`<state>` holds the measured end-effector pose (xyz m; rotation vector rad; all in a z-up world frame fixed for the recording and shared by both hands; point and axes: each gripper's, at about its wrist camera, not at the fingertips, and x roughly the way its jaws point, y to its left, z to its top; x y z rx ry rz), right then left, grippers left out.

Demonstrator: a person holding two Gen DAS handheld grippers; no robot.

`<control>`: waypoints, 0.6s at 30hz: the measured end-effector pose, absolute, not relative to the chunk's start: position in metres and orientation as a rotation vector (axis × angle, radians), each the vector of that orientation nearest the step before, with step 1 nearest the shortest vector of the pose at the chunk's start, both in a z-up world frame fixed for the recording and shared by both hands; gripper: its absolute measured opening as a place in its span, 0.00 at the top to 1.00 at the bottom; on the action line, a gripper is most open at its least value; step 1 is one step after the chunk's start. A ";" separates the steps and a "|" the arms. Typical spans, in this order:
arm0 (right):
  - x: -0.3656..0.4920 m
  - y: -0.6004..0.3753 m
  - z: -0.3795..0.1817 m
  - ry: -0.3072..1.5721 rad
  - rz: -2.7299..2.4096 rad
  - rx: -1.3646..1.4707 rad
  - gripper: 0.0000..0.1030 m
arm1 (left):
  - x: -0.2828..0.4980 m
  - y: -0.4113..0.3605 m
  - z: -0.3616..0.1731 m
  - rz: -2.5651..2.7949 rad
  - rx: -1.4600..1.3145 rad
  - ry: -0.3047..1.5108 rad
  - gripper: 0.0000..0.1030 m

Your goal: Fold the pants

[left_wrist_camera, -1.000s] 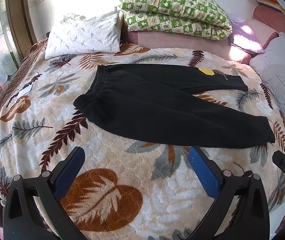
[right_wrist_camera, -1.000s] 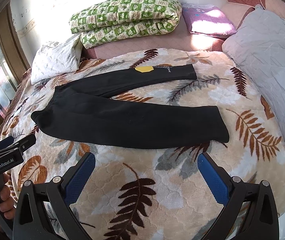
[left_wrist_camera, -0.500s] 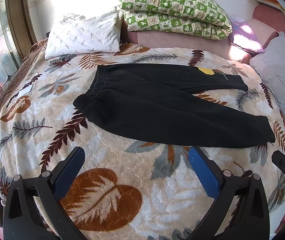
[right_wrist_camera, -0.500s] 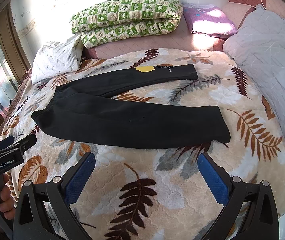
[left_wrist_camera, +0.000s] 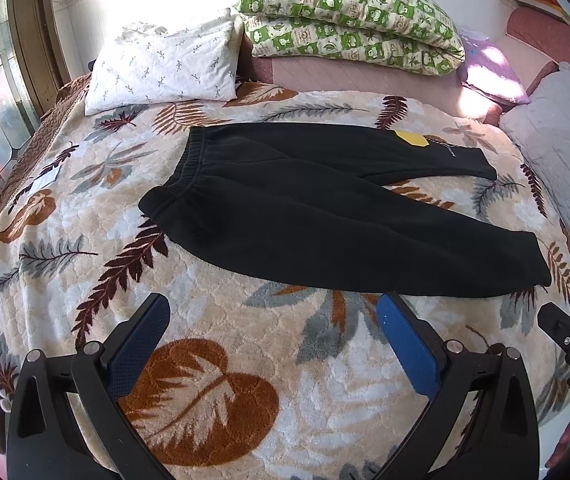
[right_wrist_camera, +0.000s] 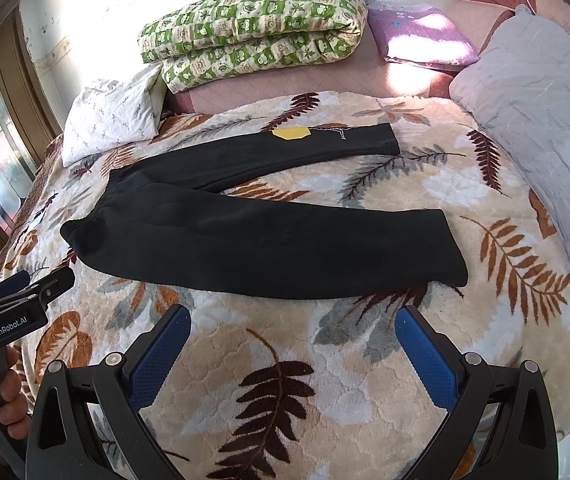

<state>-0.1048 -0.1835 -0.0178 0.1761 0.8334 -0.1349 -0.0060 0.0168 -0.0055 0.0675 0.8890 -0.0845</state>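
The black pants (left_wrist_camera: 325, 216) lie flat on the leaf-patterned blanket (left_wrist_camera: 213, 344) that covers the bed, with the elastic waistband on the left side and the 2 legs spread apart toward the right side, in a narrow V form. The far leg carries a small yellow patch (left_wrist_camera: 411, 137) near its end. The left gripper (left_wrist_camera: 273, 324) is above the blanket in front of the near leg, its 2 blue fingers (left_wrist_camera: 141, 340) wide apart and holding nothing. The right gripper (right_wrist_camera: 293, 332) is the same: its jaws stand wide, nothing is between them, and it is near the front edge of the pants but not touching them. In the right wrist view a hand (right_wrist_camera: 9, 396) holds the handle of the left gripper at the left border. Behind the pants there are a white pillow (left_wrist_camera: 161, 68), a folded green checked quilt (left_wrist_camera: 349, 20) and a grey pillow (right_wrist_camera: 541, 92) on the right.
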 end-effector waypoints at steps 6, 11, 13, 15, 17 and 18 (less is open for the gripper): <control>-0.098 -0.186 -0.021 0.843 -0.127 0.184 0.00 | -0.001 0.015 -0.009 -0.085 0.066 0.900 0.00; -0.094 -0.187 -0.024 0.848 -0.122 0.183 0.00 | 0.001 0.013 -0.010 -0.087 0.069 0.904 0.00; -0.093 -0.187 -0.024 0.848 -0.122 0.182 0.00 | 0.002 0.013 -0.010 -0.087 0.071 0.905 0.00; -0.092 -0.189 -0.025 0.850 -0.122 0.180 0.00 | 0.003 0.012 -0.010 -0.084 0.074 0.906 0.00; -0.089 -0.191 -0.024 0.853 -0.118 0.176 0.00 | 0.006 0.011 -0.010 -0.084 0.077 0.909 0.00; -0.087 -0.192 -0.023 0.853 -0.119 0.173 0.00 | 0.007 0.011 -0.010 -0.080 0.081 0.911 0.00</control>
